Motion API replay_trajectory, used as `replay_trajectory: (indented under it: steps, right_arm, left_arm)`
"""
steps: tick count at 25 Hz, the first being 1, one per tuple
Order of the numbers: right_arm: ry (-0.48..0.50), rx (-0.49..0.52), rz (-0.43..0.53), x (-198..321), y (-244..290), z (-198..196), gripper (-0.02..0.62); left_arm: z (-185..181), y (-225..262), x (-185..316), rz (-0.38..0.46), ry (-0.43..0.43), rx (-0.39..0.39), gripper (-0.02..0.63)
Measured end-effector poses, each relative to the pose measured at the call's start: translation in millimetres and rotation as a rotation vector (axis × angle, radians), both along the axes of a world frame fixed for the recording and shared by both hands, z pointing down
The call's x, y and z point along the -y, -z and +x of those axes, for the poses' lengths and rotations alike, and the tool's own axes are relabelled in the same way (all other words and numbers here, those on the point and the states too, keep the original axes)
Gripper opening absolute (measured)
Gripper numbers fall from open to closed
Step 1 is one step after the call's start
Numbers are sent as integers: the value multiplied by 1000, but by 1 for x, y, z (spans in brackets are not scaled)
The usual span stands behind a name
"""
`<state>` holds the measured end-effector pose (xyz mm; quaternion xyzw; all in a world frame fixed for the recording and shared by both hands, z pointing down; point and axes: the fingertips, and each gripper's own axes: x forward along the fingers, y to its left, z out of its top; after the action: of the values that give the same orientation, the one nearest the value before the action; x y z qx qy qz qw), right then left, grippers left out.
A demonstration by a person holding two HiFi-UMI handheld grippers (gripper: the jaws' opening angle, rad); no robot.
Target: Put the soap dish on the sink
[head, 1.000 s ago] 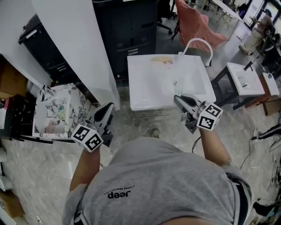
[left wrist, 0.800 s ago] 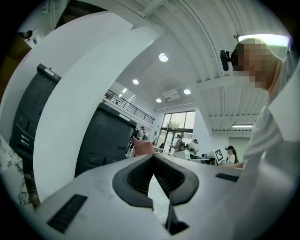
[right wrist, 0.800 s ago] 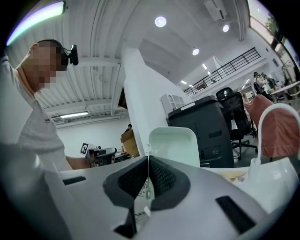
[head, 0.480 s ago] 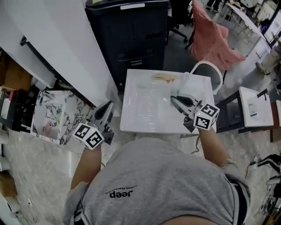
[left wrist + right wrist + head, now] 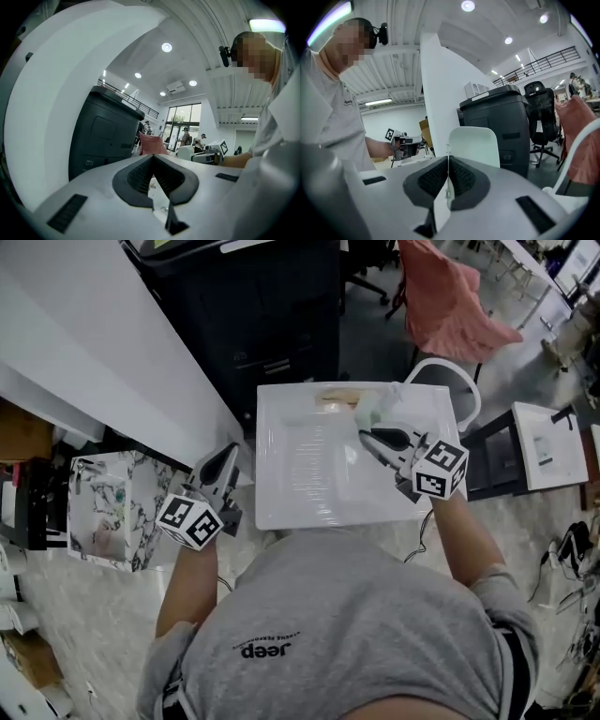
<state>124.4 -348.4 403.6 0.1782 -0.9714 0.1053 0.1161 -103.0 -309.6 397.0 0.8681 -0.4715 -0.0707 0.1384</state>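
The white rectangular ceramic sink (image 5: 298, 486) sits centre of the head view, w/ the person standing at its near edge. The right gripper (image 5: 370, 435), grey-bodied w/ black pads and a marker cube, is clamped on the pale green, rounded plastic soap dish (image 5: 377, 411). In the right gripper view the pads are pinched together on the dish's thin lower rim (image 5: 472, 145), so the dish stands up on edge above the jaws (image 5: 448, 159) rather than lying flat. From the head view, dish and gripper are over the sink's back right part, near the back edge and just beside the white curved tap (image 5: 461, 382). Whether the dish touches the sink can't be told; it looks held clear of it.

The left gripper (image 5: 228, 457), same grey build, hangs off the sink's left edge, apart from it. Its pads are pressed together w/ nothing btwn them (image 5: 153, 158).

A flat yellowish item (image 5: 339, 401) lies on the back edge, left of the dish.

Progress, as a judgement: pick-up and carry are done and the dish is at the sink, but not set down. What's left: tip it flat, lower it onto a level bit of the sink, prob. the back edge or back right corner by the tap, and clear of the yellowish item. Then let go and pull the gripper away. Late stage, placement only.
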Motion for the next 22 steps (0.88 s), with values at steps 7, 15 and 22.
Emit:
replay_trajectory:
  steps: [7,15,22]
  right_arm:
    - [23,-151,65,27,6,-36,64]
    - [170,-405,126,74,-22,-89,64]
    - [348,-651,83,112,-94,-136,64]
  left_arm:
    - [-17,-12,30,7,-72,16,14]
    - [-41,-34,51,-22,-77,40,14]
    - [-58,-68,73,-50,-79,62,14]
